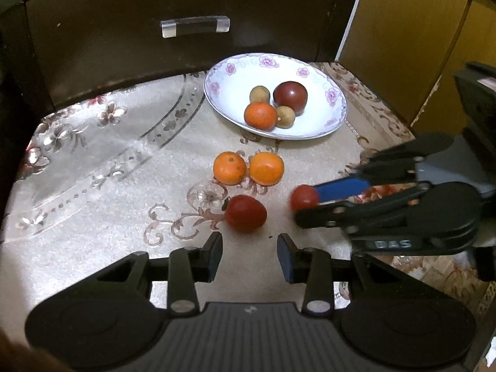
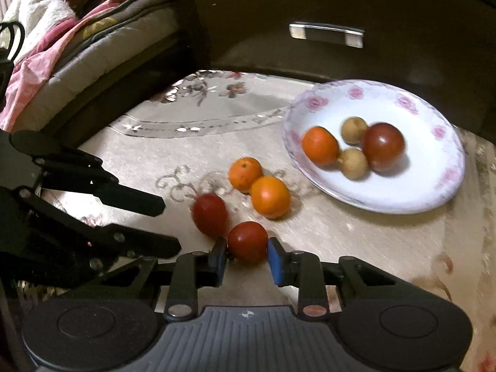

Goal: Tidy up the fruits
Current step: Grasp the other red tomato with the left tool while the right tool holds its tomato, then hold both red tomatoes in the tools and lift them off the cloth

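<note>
- Warm indoor light falls from above; the tablecloth (image 1: 130,167) glares pale toward nine o'clock in the left wrist view.
- The dark cabinet (image 1: 124,31) at twelve o'clock stays dim.
- The right wrist view is smeared by motion; the plate (image 2: 434,192) and its fruit look soft.
- Fisheye bending curves every edge, and the corners go black.

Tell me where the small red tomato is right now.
It sits between the right claw's pads, low in the right wrist view, the red tomato beside a larger red fruit on the tablecloth.
</note>
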Action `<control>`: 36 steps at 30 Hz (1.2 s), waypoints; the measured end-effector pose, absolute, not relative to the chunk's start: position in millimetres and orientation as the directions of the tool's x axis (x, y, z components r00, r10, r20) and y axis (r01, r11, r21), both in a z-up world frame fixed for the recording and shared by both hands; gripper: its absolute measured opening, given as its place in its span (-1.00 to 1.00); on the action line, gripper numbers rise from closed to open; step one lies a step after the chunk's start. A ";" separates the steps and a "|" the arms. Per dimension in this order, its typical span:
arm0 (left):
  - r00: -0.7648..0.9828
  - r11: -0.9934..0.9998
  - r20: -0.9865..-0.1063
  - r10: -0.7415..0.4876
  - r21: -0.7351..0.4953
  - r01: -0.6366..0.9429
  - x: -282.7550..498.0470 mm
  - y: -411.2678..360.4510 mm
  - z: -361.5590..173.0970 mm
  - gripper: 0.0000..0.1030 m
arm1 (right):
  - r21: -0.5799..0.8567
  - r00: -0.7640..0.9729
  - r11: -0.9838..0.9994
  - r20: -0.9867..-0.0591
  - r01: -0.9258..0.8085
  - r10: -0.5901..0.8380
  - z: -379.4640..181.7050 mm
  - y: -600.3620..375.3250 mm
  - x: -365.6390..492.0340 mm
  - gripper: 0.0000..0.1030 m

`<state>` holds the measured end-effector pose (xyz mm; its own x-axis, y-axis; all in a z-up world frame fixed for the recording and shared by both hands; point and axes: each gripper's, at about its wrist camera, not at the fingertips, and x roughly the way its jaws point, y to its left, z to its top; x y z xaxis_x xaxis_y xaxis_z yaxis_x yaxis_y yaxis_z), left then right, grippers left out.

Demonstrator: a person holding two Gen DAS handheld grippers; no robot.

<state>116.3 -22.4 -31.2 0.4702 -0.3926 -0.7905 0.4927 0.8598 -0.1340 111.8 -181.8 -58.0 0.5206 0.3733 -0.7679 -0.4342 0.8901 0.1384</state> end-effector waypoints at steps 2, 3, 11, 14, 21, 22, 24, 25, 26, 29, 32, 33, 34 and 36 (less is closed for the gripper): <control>0.482 0.864 -0.785 -0.389 -0.129 0.487 118.1 -23.4 -33.0 -0.04 | 0.136 0.532 0.901 -0.767 -0.412 0.359 -54.3 -188.4 107.1 -0.57; 0.491 0.869 -0.780 -0.388 -0.131 0.478 119.9 -23.4 -33.9 -0.04 | 0.138 0.535 0.904 -0.766 -0.405 0.357 -51.7 -190.4 104.8 -0.57; 0.524 0.888 -0.752 -0.400 -0.178 0.423 131.4 -31.2 -42.8 -0.03 | 0.113 0.537 0.908 -0.774 -0.403 0.335 -34.8 -194.6 83.8 -0.57; 0.541 0.894 -0.750 -0.380 -0.149 0.422 132.8 -39.2 -46.4 -0.03 | 0.132 0.531 0.914 -0.778 -0.383 0.335 -40.9 -201.1 83.7 -0.57; 0.580 0.896 -0.738 -0.345 -0.075 0.438 131.9 -47.5 -53.6 -0.11 | 0.139 0.519 0.912 -0.784 -0.387 0.340 -54.3 -202.0 90.6 -0.52; 0.581 0.896 -0.735 -0.349 -0.080 0.436 132.4 -46.7 -53.6 -0.13 | 0.140 0.518 0.909 -0.783 -0.392 0.344 -54.9 -201.2 91.6 -0.50; 0.578 0.895 -0.735 -0.354 -0.087 0.438 134.1 -45.7 -53.3 -0.15 | 0.142 0.519 0.908 -0.781 -0.395 0.348 -55.9 -200.6 93.1 -0.49; 0.575 0.893 -0.737 -0.355 -0.085 0.443 134.3 -45.4 -53.1 -0.16 | 0.141 0.519 0.907 -0.781 -0.396 0.348 -55.7 -200.6 93.4 -0.49; 0.573 0.891 -0.738 -0.356 -0.084 0.446 133.7 -45.3 -52.9 -0.17 | 0.142 0.518 0.907 -0.781 -0.397 0.349 -55.7 -200.7 93.6 -0.49; 0.569 0.890 -0.742 -0.356 -0.084 0.448 131.4 -44.4 -52.1 -0.17 | 0.143 0.515 0.905 -0.782 -0.401 0.352 -55.9 -201.0 93.3 -0.48; 0.566 0.887 -0.740 -0.363 -0.090 0.452 130.2 -44.7 -50.2 -0.17 | 0.138 0.513 0.902 -0.782 -0.409 0.353 -55.6 -199.5 93.5 -0.42; 0.567 0.887 -0.739 -0.365 -0.090 0.454 129.8 -45.2 -50.1 -0.17 | 0.139 0.514 0.901 -0.782 -0.411 0.354 -55.7 -199.1 93.0 -0.40; 0.566 0.885 -0.740 -0.364 -0.085 0.458 129.1 -46.0 -50.5 -0.17 | 0.136 0.514 0.900 -0.781 -0.413 0.354 -55.9 -198.7 92.8 -0.39; 0.561 0.884 -0.748 -0.355 -0.074 0.461 128.0 -46.9 -52.9 -0.16 | 0.136 0.516 0.900 -0.779 -0.415 0.356 -56.0 -198.7 92.6 -0.38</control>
